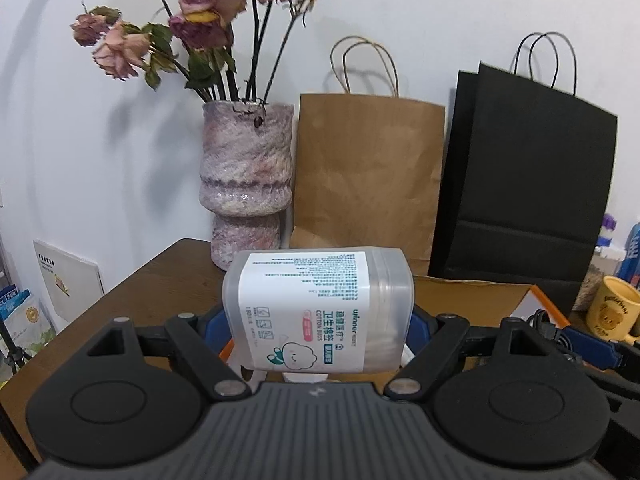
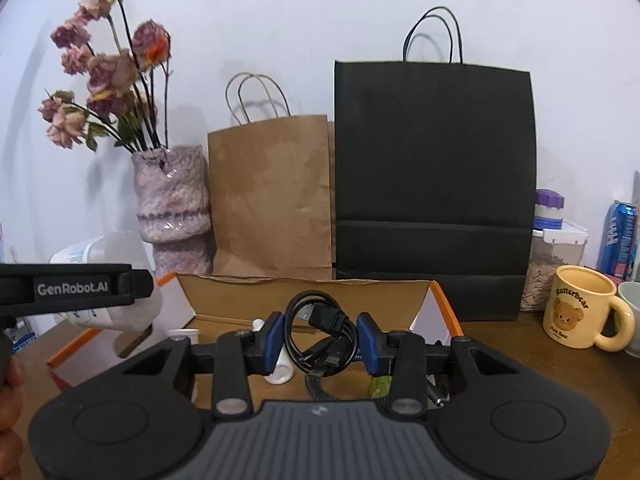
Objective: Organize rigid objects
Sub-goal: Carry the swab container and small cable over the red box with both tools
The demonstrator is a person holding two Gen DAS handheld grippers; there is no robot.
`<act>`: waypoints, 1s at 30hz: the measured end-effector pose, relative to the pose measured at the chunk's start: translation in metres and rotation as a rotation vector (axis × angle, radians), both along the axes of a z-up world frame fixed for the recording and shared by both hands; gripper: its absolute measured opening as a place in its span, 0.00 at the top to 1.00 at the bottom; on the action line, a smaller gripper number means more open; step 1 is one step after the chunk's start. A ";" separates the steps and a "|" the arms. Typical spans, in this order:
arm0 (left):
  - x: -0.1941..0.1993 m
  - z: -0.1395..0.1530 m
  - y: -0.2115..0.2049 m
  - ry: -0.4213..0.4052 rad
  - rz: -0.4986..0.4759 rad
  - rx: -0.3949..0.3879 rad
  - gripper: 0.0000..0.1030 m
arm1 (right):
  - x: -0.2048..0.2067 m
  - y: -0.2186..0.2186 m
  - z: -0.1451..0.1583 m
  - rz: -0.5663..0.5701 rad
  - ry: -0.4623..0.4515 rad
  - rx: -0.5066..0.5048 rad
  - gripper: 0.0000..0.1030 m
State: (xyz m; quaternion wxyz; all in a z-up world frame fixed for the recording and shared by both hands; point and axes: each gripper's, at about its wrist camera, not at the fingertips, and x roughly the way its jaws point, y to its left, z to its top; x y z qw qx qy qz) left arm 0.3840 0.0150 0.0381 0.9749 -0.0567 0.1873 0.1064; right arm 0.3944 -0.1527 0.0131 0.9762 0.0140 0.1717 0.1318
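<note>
step: carry. Both grippers hold a thing up over the box, I think on the way to drop them in.
left gripper: wide, but pressed on the tub from both sides. Tub is up off the surface.
right gripper: narrow, squeezing the cable. Cable is up too, over the box.
next: prob. go lower over the box, find a free spot, then let go. Small stuff is already in there, so don't land on it.
tub look: see-thru plastic, lies on its side, white label w/ green words and a cloud face. Cotton buds inside.
cable look: black, rolled in a loop, plug ends stick out.
box look: brown flap, orange edge, open top.
</note>
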 end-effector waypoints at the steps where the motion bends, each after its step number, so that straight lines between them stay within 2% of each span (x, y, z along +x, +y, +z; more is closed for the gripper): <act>1: 0.004 -0.001 0.001 0.002 0.000 0.006 0.19 | 0.005 0.001 -0.002 -0.001 0.001 -0.001 0.63; 8: 0.026 -0.012 0.007 0.033 0.000 0.033 0.19 | 0.032 0.004 -0.017 0.004 0.057 -0.018 0.63; 12: 0.028 -0.014 0.008 0.047 -0.002 0.031 0.19 | 0.034 0.003 -0.021 0.001 0.076 -0.027 0.62; 14: 0.025 -0.013 0.008 0.039 -0.007 0.031 0.12 | 0.032 0.003 -0.022 0.002 0.074 -0.027 0.60; 15: 0.024 -0.012 0.008 0.029 -0.009 0.032 0.09 | 0.031 0.002 -0.022 0.000 0.071 -0.028 0.58; 16: 0.021 -0.010 0.007 0.013 -0.007 0.033 0.01 | 0.030 0.001 -0.021 -0.004 0.067 -0.029 0.49; 17: 0.019 -0.008 0.007 0.001 -0.004 0.034 0.00 | 0.029 0.000 -0.019 -0.008 0.061 -0.028 0.34; 18: 0.017 -0.007 0.007 -0.008 -0.003 0.036 0.00 | 0.027 -0.001 -0.018 -0.014 0.052 -0.027 0.25; 19: 0.017 -0.005 0.008 -0.013 -0.006 0.032 0.00 | 0.026 -0.002 -0.017 -0.022 0.041 -0.026 0.09; 20: 0.017 -0.005 0.008 -0.014 -0.008 0.024 0.00 | 0.024 -0.003 -0.016 -0.030 0.026 -0.025 0.03; 22: 0.017 -0.005 0.010 -0.010 -0.011 0.014 0.00 | 0.023 -0.005 -0.014 -0.044 0.013 -0.025 0.00; 30: 0.018 -0.005 0.010 -0.004 -0.007 0.016 0.00 | 0.025 -0.005 -0.014 -0.054 0.024 -0.034 0.00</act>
